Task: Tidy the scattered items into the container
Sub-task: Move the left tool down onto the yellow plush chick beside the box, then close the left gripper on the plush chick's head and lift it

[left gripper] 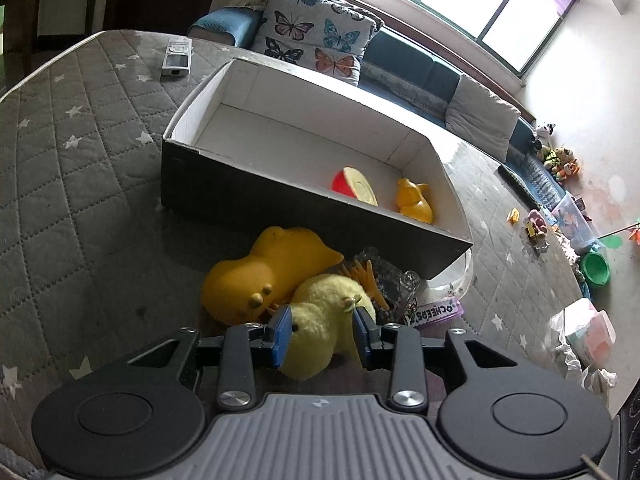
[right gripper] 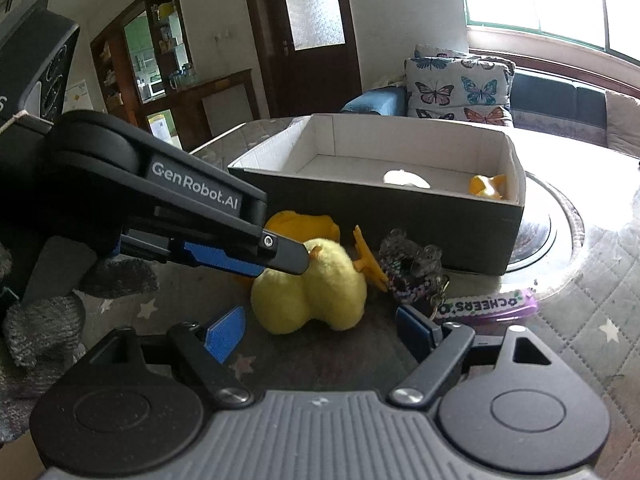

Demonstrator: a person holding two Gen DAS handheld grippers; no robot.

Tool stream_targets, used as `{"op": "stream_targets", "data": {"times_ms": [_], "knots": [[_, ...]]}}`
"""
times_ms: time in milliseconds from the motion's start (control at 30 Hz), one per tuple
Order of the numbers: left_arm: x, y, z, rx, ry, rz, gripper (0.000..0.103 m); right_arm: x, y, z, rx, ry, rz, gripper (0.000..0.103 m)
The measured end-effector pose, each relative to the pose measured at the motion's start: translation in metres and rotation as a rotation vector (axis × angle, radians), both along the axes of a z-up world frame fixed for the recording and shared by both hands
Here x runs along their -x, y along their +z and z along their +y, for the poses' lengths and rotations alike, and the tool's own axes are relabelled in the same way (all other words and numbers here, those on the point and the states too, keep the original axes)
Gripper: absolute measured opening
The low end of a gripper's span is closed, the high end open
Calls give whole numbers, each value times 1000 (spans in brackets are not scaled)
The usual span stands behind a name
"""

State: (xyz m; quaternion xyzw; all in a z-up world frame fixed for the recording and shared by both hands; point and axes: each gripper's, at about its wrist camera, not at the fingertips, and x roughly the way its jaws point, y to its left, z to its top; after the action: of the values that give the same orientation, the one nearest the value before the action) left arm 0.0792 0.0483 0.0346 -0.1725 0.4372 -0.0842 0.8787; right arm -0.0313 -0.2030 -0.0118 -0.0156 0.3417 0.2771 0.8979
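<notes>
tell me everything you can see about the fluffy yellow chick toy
The plush chick is pale yellow and fuzzy, soft-looking, with a small dark eye, an orange tuft and orange felt feet. It lies on its side on the grey quilted star cover, just outside the box's dark front wall. The left claw has a blue pad on each side of it, apparently pressing the fuzz. A yellow rubber duck lies against it behind, and a beaded keychain beside its feet.
</notes>
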Motion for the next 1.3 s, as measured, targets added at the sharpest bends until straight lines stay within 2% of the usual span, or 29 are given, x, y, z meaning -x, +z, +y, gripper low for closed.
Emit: {"op": "stream_targets", "data": {"times_ms": [900, 1300], "knots": [[-6, -13, 15, 44, 4, 23, 37, -5, -16, 13, 23, 28, 47, 85], [-7, -16, 13, 108, 4, 71, 40, -10, -20, 9, 13, 9, 65, 85]]}}
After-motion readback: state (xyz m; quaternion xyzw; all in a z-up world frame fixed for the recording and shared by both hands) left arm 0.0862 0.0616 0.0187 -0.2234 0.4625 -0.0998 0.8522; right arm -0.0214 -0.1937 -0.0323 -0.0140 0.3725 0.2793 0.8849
